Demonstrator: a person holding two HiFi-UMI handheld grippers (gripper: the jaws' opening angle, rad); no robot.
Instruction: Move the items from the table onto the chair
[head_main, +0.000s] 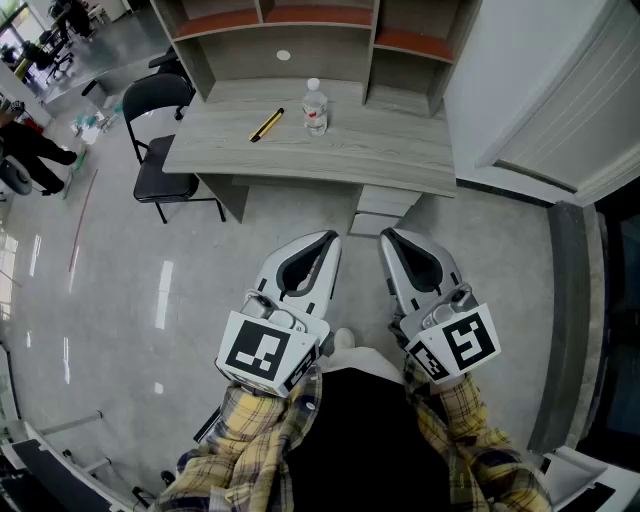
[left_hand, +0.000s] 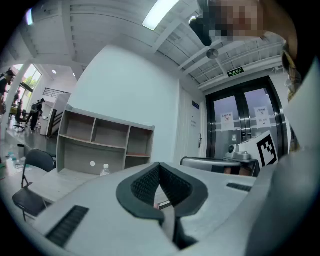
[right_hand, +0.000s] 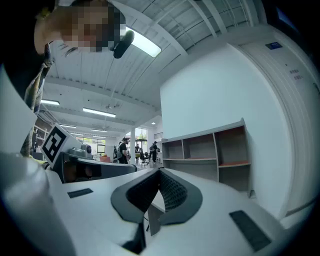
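On the grey wooden table (head_main: 380, 150) a clear water bottle (head_main: 315, 107) stands upright, and a yellow-and-black utility knife (head_main: 266, 124) lies to its left. A black chair (head_main: 160, 150) is at the table's left end. Both grippers are held level, well short of the table, over the floor. My left gripper (head_main: 329, 239) is shut and empty, as is my right gripper (head_main: 389, 237). In the left gripper view, the bottle (left_hand: 105, 170) and chair (left_hand: 31, 186) show far off beyond the shut jaws (left_hand: 159, 166). The right gripper view shows its tips (right_hand: 160, 173) closed on nothing.
A shelf unit (head_main: 300, 30) with a small white round object (head_main: 284, 56) stands at the back of the table. A drawer block (head_main: 385, 208) sits under the table. People stand far left (head_main: 30, 150). Glass doors (left_hand: 245, 125) are on the right.
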